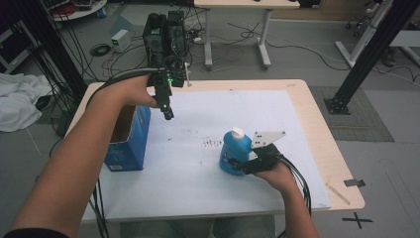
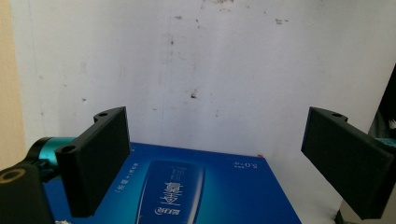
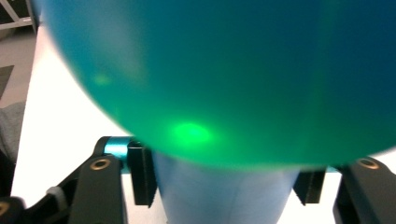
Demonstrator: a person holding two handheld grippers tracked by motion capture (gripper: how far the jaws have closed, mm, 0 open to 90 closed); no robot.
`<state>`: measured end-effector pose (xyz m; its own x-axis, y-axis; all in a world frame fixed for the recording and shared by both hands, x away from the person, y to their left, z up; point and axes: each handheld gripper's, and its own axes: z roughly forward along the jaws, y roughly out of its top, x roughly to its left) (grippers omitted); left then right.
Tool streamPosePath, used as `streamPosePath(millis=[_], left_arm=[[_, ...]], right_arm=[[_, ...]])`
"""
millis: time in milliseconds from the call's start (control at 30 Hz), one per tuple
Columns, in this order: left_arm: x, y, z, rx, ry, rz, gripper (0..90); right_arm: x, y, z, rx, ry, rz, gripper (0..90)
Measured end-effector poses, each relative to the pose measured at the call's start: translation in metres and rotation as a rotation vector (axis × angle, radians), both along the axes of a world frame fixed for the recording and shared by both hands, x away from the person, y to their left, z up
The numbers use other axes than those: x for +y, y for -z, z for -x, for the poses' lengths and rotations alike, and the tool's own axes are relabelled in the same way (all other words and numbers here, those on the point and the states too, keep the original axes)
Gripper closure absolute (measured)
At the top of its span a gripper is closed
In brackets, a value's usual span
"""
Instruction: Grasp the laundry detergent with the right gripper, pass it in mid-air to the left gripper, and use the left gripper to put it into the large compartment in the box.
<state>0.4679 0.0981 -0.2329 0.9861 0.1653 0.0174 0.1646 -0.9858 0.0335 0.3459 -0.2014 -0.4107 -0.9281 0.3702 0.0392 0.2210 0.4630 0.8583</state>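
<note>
A blue bottle [image 1: 235, 151] with a white cap stands upright on the white sheet [image 1: 237, 109], right of the middle. My right gripper [image 1: 239, 166] reaches it from the near right, its jaws on either side of the body. In the right gripper view the bottle [image 3: 224, 70] is very close and blurred, and both pads [image 3: 144, 175] rest against its lower part, with my right gripper [image 3: 224, 186] shut on it. My left gripper [image 1: 168, 113] hangs above the sheet beside an open-topped blue box [image 1: 130, 139]. Its jaws stand wide apart, my left gripper [image 2: 215, 158] holding nothing, over the printed box [image 2: 187, 191].
The wooden table [image 1: 317, 124] shows bare wood along its right and far edges. A thin strip [image 1: 338, 193] lies near the right front corner. Beyond the far edge stand black equipment [image 1: 166, 34], loose cables and another table's legs [image 1: 262, 39]. A white cloth [image 1: 17, 99] lies at the left.
</note>
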Motion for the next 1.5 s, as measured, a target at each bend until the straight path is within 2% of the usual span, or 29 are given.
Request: streamPosePath(millis=[67, 133, 267, 467, 533, 667, 700, 867, 1000, 1033, 1067, 1133, 1333, 1367, 1400, 1500], left_arm=[[0.0, 0.0, 0.0, 0.002, 0.004, 0.003, 8.0], [-0.001, 0.0, 0.0, -0.001, -0.001, 0.007, 8.0], [0.0, -0.001, -0.001, 0.001, 0.006, -0.004, 8.0], [0.0, -0.001, 0.001, -0.003, 0.002, 0.009, 8.0], [0.0, -0.002, 0.0, -0.001, 0.012, 0.003, 8.0], [0.0, -0.002, 0.002, 0.001, 0.002, 0.005, 8.0], [0.0, -0.002, 0.003, 0.0, 0.004, 0.011, 8.0], [-0.003, -0.005, 0.008, -0.005, 0.019, 0.015, 8.0], [-0.005, -0.006, 0.012, -0.006, 0.033, 0.0, 8.0], [-0.004, -0.006, 0.013, -0.021, 0.041, 0.008, 8.0], [-0.005, -0.005, 0.015, -0.009, 0.033, 0.011, 8.0], [-0.005, -0.005, 0.018, -0.006, 0.039, 0.013, 8.0], [-0.007, -0.003, 0.028, -0.002, 0.065, 0.01, 8.0], [-0.008, -0.003, 0.03, 0.002, 0.073, 0.01, 8.0], [-0.009, -0.002, 0.032, 0.0, 0.079, 0.007, 8.0], [-0.012, 0.001, 0.039, 0.008, 0.093, 0.013, 8.0]], right_arm=[[0.0, 0.0, 0.0, -0.01, -0.012, -0.009, 41.2], [0.0, -0.001, 0.0, -0.018, -0.015, 0.008, 41.5], [-0.001, -0.001, 0.0, -0.026, -0.022, 0.013, 43.1], [0.001, -0.003, 0.002, -0.049, -0.033, 0.018, 45.1], [0.0, -0.004, 0.002, -0.057, -0.043, 0.037, 45.2], [-0.001, -0.008, 0.002, -0.068, -0.033, 0.036, 45.4], [-0.002, -0.01, 0.002, -0.057, -0.036, 0.031, 45.4], [-0.004, -0.023, 0.002, -0.066, -0.06, 0.023, 45.3], [0.0, -0.032, 0.003, -0.076, -0.086, 0.03, 45.2], [0.001, -0.034, 0.003, -0.081, -0.093, 0.032, 45.2], [0.003, -0.036, 0.004, -0.069, -0.097, 0.034, 45.2], [0.006, -0.038, 0.002, -0.082, -0.118, 0.036, 45.2], [0.016, -0.039, 0.001, -0.076, -0.162, 0.038, 45.2], [0.018, -0.039, 0.002, -0.075, -0.165, 0.039, 45.2], [0.019, -0.039, 0.003, -0.048, -0.161, 0.047, 45.2], [0.022, -0.037, 0.002, -0.057, -0.171, 0.049, 45.2]])
